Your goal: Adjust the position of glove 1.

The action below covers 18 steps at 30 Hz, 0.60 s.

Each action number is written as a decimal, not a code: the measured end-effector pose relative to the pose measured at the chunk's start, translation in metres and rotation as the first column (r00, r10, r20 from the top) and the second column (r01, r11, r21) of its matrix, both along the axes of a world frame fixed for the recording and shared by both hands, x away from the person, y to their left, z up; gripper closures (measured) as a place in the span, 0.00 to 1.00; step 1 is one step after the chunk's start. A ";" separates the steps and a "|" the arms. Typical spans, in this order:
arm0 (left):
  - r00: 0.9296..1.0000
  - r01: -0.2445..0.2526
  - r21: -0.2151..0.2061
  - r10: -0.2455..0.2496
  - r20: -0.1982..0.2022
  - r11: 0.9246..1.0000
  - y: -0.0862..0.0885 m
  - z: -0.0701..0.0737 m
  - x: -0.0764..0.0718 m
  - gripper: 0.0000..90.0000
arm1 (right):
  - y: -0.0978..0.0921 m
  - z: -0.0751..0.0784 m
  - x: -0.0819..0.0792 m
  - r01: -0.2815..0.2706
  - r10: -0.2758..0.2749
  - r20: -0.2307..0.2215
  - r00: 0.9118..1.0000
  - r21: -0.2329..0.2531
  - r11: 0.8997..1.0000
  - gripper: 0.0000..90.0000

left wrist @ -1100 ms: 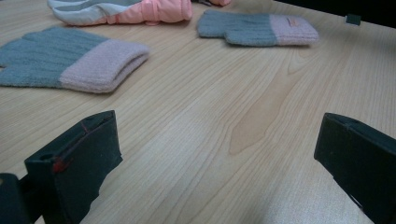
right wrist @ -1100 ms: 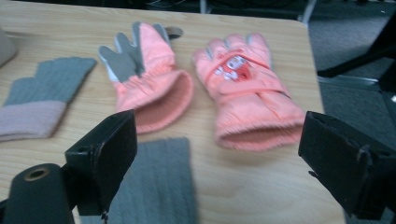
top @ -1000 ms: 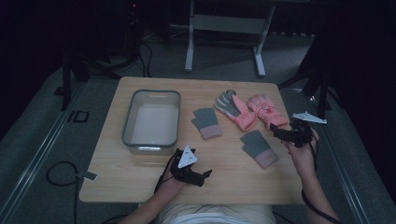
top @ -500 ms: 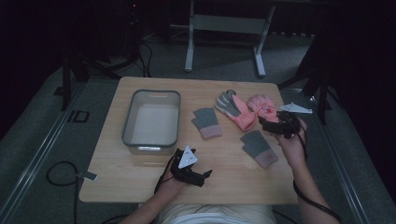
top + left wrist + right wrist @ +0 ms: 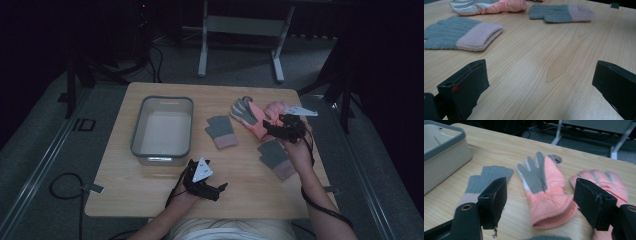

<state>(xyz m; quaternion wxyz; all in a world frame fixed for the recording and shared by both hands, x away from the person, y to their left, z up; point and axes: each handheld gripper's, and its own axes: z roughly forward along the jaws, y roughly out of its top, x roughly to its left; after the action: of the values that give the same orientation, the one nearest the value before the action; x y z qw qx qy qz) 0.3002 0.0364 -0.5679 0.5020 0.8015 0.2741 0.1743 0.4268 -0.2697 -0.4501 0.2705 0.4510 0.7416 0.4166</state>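
Two pink ski gloves with grey palms lie at the table's far right, one [image 5: 248, 116] [image 5: 544, 185] palm up and the other [image 5: 278, 109] [image 5: 606, 182] beside it. My right gripper [image 5: 269, 129] [image 5: 540, 195] hovers open just in front of them, its jaws wide apart around the cuff of the first one without touching it. Two grey knit gloves with pink cuffs lie nearer, one [image 5: 221, 131] [image 5: 461, 35] mid-table and one [image 5: 276, 157] [image 5: 561, 12] under my right wrist. My left gripper [image 5: 216, 176] [image 5: 541, 72] rests open near the front edge, with bare wood between its jaws.
A grey-rimmed, pale bin [image 5: 162, 125] [image 5: 444, 152] stands at the left of the wooden table [image 5: 150, 195]. Beyond the table are a dark floor, cables and a metal stand's legs [image 5: 240, 30].
My right gripper has moved left from the table's right edge to over the pink gloves. The left gripper has stayed where it was.
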 end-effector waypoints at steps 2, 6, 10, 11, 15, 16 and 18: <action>1.000 -0.002 -0.004 0.002 -0.003 1.000 0.001 0.000 0.000 0.00 | 0.005 -0.001 0.002 -0.013 0.013 -0.007 1.000 -0.004 1.000 0.33; 1.000 0.000 -0.001 0.000 -0.002 1.000 0.000 0.000 0.000 0.00 | 0.016 -0.004 0.005 -0.041 0.041 -0.020 0.999 -0.010 0.999 0.34; 1.000 -0.001 -0.003 0.001 -0.004 1.000 0.001 0.000 0.000 0.00 | 0.026 -0.006 0.010 -0.071 0.070 -0.031 0.997 -0.013 0.997 0.35; 1.000 -0.002 -0.004 0.002 -0.004 1.000 0.001 0.000 0.000 0.00 | 0.029 -0.007 0.011 -0.078 0.078 -0.033 0.996 -0.014 0.997 0.36; 1.000 -0.005 -0.003 0.005 -0.003 1.000 0.000 0.000 0.000 0.00 | 0.039 -0.011 0.015 -0.109 0.108 -0.043 0.993 -0.008 0.994 0.40; 1.000 -0.005 -0.001 0.005 -0.002 1.000 0.000 0.000 0.000 0.00 | 0.042 -0.013 0.017 -0.112 0.111 -0.046 0.993 -0.013 0.994 0.42; 1.000 -0.005 -0.001 0.005 0.000 1.000 0.000 0.000 0.000 0.00 | 0.048 -0.017 0.021 -0.127 0.126 -0.057 0.990 -0.016 0.992 0.44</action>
<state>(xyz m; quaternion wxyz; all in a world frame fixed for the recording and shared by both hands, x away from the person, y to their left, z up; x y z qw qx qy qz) 0.3001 0.0364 -0.5678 0.5019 0.8006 0.2762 0.1756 0.4475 -0.2214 -0.4673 0.2269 0.4118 0.7801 0.4127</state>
